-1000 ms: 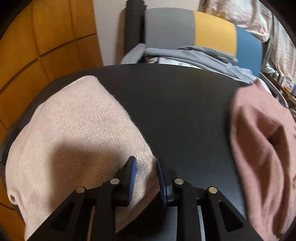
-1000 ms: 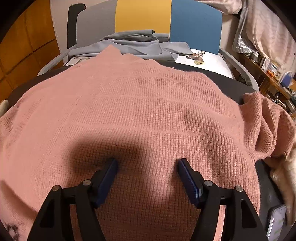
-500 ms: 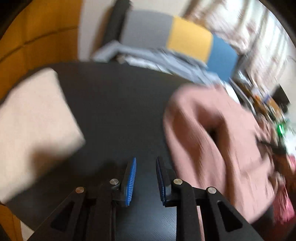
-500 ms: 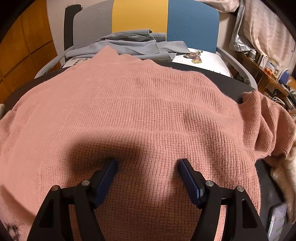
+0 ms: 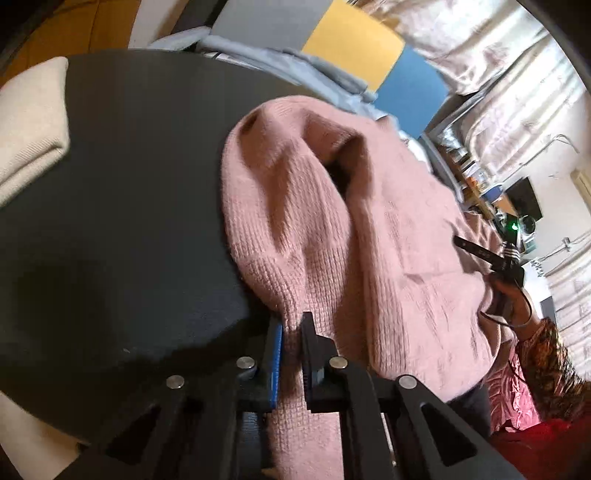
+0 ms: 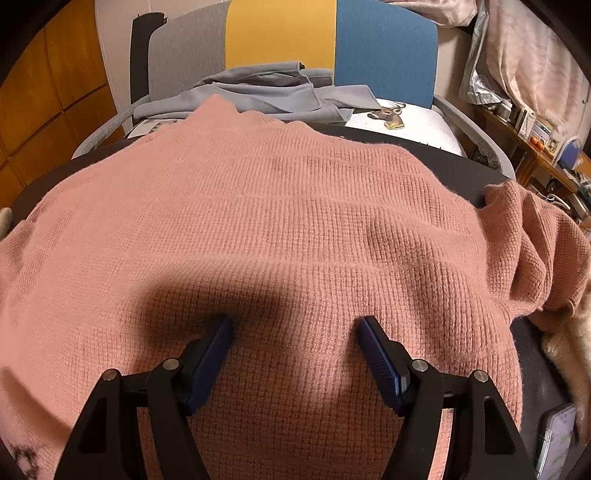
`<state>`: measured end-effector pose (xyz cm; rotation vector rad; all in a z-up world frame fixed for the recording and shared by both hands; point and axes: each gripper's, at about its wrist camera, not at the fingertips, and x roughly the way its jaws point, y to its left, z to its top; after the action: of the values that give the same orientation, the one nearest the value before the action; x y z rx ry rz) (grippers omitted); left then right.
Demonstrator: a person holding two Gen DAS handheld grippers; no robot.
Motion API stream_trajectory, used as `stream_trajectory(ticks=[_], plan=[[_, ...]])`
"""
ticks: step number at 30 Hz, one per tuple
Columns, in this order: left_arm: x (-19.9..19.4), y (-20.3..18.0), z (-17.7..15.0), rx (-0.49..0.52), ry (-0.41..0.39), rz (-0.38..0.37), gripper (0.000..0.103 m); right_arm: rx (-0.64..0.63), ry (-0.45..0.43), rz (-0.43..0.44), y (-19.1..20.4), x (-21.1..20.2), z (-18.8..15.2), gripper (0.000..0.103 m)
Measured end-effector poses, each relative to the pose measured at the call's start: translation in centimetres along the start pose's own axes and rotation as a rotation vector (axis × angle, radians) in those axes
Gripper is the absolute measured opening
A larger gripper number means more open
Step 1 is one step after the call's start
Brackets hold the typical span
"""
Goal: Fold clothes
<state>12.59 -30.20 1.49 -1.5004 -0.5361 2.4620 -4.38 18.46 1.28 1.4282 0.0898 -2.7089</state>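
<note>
Pink waffle-knit sweater (image 5: 373,236) lies spread over the right part of the dark tabletop (image 5: 122,206), its near hem hanging over the front edge. Left hand-held gripper (image 5: 291,332) sits at the sweater's left edge near the front of the tabletop; its jaws have just been closing and now pinch a fold of the pink knit between the blue pads (image 5: 276,354), the cloth running down between the fingers (pads nearly together, only the fabric's thickness between them). A raised hump of sweater with a dark opening lies farther back from this gripper. Folded cream sweater (image 5: 29,122) rests at the far left of the tabletop, well apart from the pink one. In the right wrist view, the right hand-held gripper (image 6: 295,332) is over the middle of the pink sweater (image 6: 280,221), jaws wide apart, both fingertips touching or just above the knit, nothing clamped (contact cannot be told for certain). A bunched sleeve (image 6: 535,251) lies to the right at the tabletop's edge. Beyond the tabletop, a grey garment (image 6: 266,92) is draped on a chair (image 6: 280,33) with grey, yellow and blue panels. A phone (image 6: 556,439) lies at the lower right.
</note>
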Motion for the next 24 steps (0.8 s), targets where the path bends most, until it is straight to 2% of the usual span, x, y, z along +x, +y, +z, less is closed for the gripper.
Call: stream_trajectory(ticks=[4, 6, 8, 11, 14, 16, 19, 21, 23, 24], plan=[[-4.7, 1.1, 5.4, 0.106, -0.081, 0.184, 0.008, 0.002, -0.002, -0.001, 0.2, 0.0, 0.0, 0.071], [-7.5, 2.6, 9.1, 0.155, -0.117, 0.3, 0.007, 0.004, -0.005, -0.002, 0.4, 0.0, 0.0, 0.072], [-8.8, 4.4, 12.5, 0.175, -0.121, 0.401, 0.008, 0.003, -0.007, -0.003, 0.4, 0.0, 0.0, 0.072], [-9.0, 7.4, 16.7, 0.191, -0.096, 0.524, 0.008, 0.003, -0.01, -0.003, 0.3, 0.1, 0.0, 0.072], [-6.5, 10.3, 18.7, 0.16, -0.038, 0.59, 0.008, 0.002, -0.012, -0.002, 0.3, 0.1, -0.1, 0.072], [-3.4, 11.3, 18.7, 0.159, 0.009, 0.631, 0.008, 0.001, -0.013, -0.003, 0.2, 0.1, -0.1, 0.072], [0.6, 11.7, 18.3, 0.185, 0.057, 0.731, 0.009, -0.002, -0.013, -0.003, 0.1, 0.2, -0.1, 0.072], [-0.4, 11.0, 16.4, 0.207, 0.014, 0.769, 0.012, -0.005, -0.01, -0.001, 0.1, 0.2, -0.1, 0.072], [-1.8, 9.7, 15.8, 0.209, -0.036, 0.75, 0.012, -0.011, 0.005, 0.017, -0.2, 0.1, 0.2, 0.073], [-3.3, 8.8, 15.4, 0.208, -0.076, 0.713, 0.013, -0.008, 0.021, 0.038, -0.5, -0.1, 0.5, 0.072]])
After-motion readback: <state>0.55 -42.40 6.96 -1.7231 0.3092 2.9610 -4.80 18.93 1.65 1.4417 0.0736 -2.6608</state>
